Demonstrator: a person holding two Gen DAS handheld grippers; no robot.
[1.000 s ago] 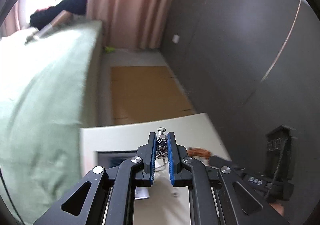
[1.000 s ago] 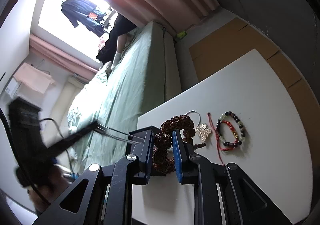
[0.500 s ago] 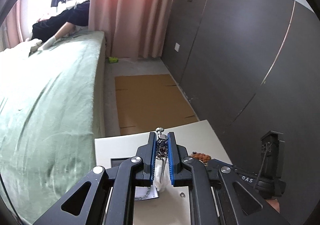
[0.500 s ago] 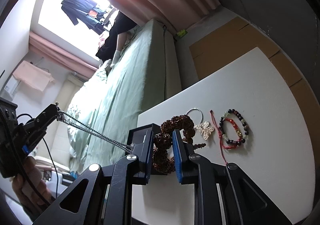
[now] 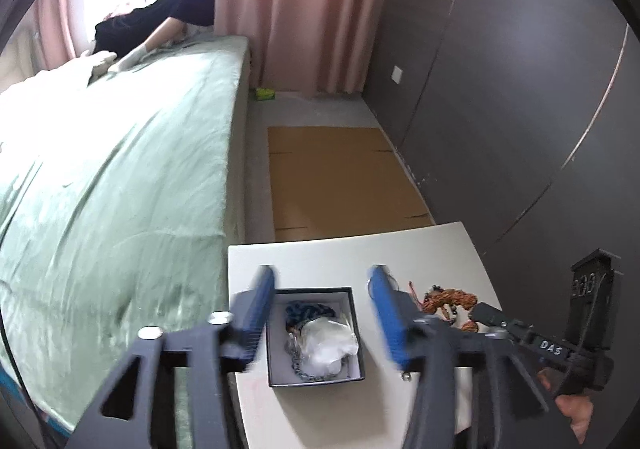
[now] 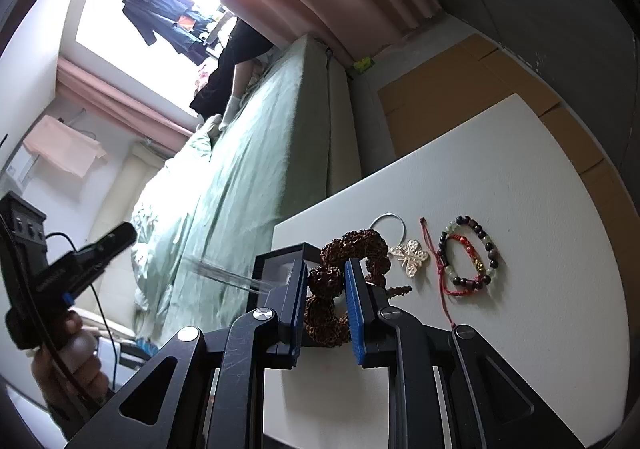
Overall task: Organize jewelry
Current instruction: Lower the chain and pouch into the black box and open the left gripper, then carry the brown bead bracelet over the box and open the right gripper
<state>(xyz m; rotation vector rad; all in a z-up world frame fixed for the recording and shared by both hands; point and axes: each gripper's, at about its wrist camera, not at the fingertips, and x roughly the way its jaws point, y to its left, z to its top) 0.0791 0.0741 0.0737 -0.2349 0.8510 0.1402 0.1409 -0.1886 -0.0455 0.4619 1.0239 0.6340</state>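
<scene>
In the left wrist view my left gripper (image 5: 322, 313) is open and empty above a black box (image 5: 316, 379) on the white table (image 5: 344, 249). A silver chain (image 5: 296, 363), blue beads (image 5: 308, 313) and a clear bag (image 5: 328, 341) lie in the box. In the right wrist view my right gripper (image 6: 326, 303) is shut on a brown seed-bead bracelet (image 6: 352, 249) beside the box (image 6: 276, 257). A blurred chain streak (image 6: 228, 275) runs toward the box.
On the table lie a butterfly pendant on a silver ring (image 6: 410, 257), a dark bead bracelet (image 6: 472, 253) and a red cord (image 6: 436, 261). A green bed (image 5: 120, 189) borders the table's left. Cardboard (image 5: 340, 177) covers the floor beyond.
My left gripper has opened and let go of the silver chain, which now lies in the box. The right gripper still holds the brown bracelet in the same place.
</scene>
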